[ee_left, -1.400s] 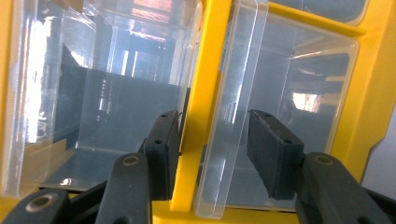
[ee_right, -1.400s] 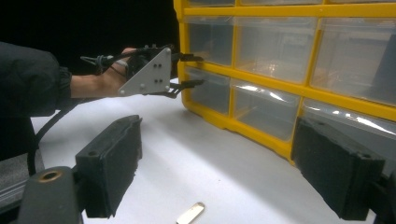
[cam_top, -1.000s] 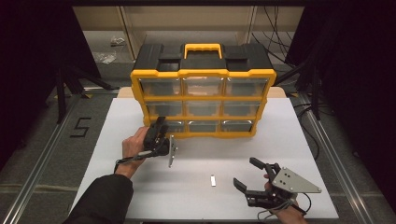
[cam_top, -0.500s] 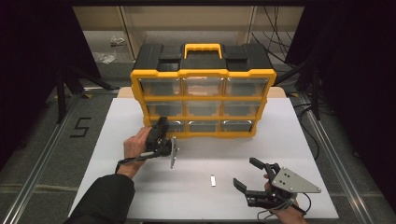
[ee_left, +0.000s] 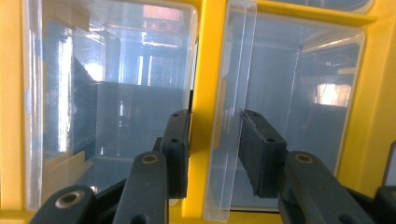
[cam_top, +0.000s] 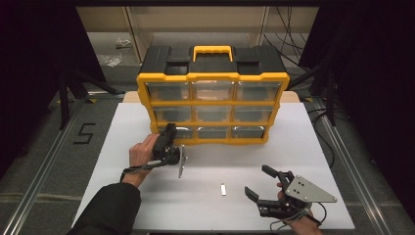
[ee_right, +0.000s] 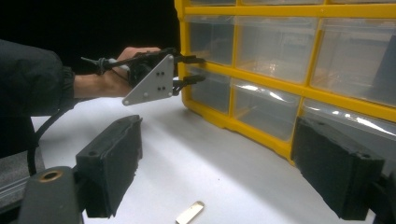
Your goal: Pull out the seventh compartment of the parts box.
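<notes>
A white rectangular bench point(cam_top: 122, 132) stands on a grey concrete floor point(cam_top: 44, 161) marked with a black "5" point(cam_top: 84, 133). Metal rails point(cam_top: 46, 169) flank it. Black curtains point(cam_top: 34, 58) darken both sides; beyond, a lit beige shelf unit point(cam_top: 147, 29) and black cables point(cam_top: 288, 44).

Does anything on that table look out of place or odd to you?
One thing: a small pale flat piece lies loose on the white table, apart from the yellow drawer organizer, between the left tool and the right tool.

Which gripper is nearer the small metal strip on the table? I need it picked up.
Right. The right gripper sits just beside the strip; the left gripper is farther, at the drawers.
</notes>
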